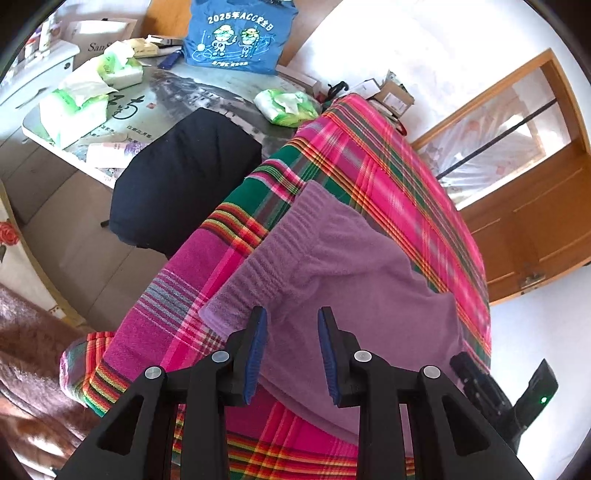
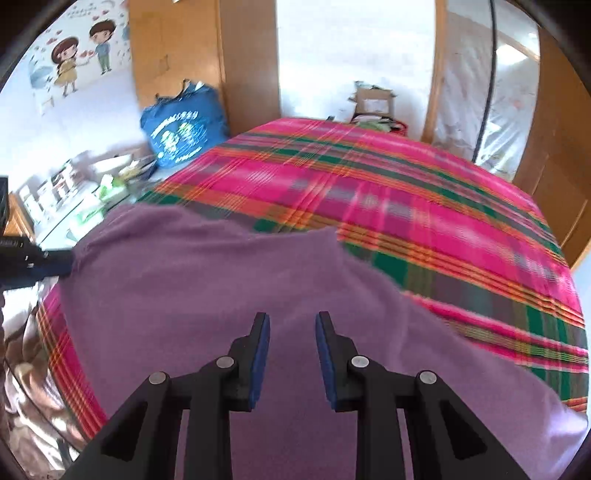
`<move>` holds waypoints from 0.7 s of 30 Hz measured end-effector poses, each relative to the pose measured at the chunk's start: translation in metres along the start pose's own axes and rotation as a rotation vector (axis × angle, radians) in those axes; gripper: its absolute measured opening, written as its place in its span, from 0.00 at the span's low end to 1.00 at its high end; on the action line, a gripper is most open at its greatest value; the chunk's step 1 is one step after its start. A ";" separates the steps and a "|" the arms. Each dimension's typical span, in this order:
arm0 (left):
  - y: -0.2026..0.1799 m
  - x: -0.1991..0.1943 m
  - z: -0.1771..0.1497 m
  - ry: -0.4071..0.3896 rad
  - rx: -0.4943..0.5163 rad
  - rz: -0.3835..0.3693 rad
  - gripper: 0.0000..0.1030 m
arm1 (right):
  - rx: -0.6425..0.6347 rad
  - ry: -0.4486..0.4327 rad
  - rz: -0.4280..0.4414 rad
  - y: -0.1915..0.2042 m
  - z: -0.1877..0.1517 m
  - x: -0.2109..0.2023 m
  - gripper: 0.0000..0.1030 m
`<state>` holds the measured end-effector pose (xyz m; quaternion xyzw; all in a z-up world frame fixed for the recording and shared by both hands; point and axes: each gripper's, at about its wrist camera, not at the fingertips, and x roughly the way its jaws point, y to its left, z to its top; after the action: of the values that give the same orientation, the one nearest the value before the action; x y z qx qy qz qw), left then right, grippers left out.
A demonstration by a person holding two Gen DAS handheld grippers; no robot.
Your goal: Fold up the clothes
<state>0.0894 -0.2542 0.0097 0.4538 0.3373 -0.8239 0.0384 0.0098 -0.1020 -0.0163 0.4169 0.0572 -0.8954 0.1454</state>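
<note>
Plaid bedspread (image 1: 388,177) under purple garment (image 1: 332,258), waistband toward table (image 1: 207,96).

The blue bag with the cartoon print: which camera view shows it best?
The left wrist view: there the blue bag is sharp and its print readable. In the right wrist view it is smaller and blurred.

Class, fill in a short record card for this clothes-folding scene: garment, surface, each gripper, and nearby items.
garment: purple garment, spread flat, elastic waistband visible
surface: plaid sheet in pink, green and orange
left gripper: open, above the garment, nothing between the pads
right gripper: open, above the garment, nothing held
nearby: blue bag; tissue packs; dark chair
</note>
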 end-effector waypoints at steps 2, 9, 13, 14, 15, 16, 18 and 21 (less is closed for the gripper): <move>-0.002 0.000 -0.001 -0.010 0.010 0.017 0.29 | -0.005 0.034 0.004 0.003 -0.005 0.009 0.25; -0.025 0.007 -0.009 -0.033 0.145 0.162 0.29 | 0.009 0.058 -0.025 -0.001 -0.010 0.013 0.25; -0.028 0.010 -0.012 -0.039 0.166 0.191 0.29 | -0.011 0.059 -0.054 0.004 -0.012 0.015 0.26; -0.028 0.011 -0.013 -0.038 0.168 0.194 0.29 | -0.011 0.057 -0.058 0.005 -0.012 0.014 0.26; -0.028 0.011 -0.013 -0.037 0.170 0.197 0.29 | -0.011 0.055 -0.060 0.005 -0.013 0.014 0.27; -0.028 0.012 -0.013 -0.034 0.170 0.195 0.29 | -0.007 0.051 -0.059 0.005 -0.013 0.013 0.27; -0.027 0.014 -0.015 -0.034 0.171 0.194 0.29 | 0.004 0.041 -0.054 0.003 -0.014 0.013 0.28; -0.028 0.016 -0.017 -0.038 0.179 0.198 0.29 | -0.002 0.014 -0.052 0.003 -0.018 0.012 0.28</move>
<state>0.0817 -0.2187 0.0059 0.4707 0.2152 -0.8514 0.0850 0.0167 -0.1031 -0.0375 0.4216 0.0700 -0.8958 0.1224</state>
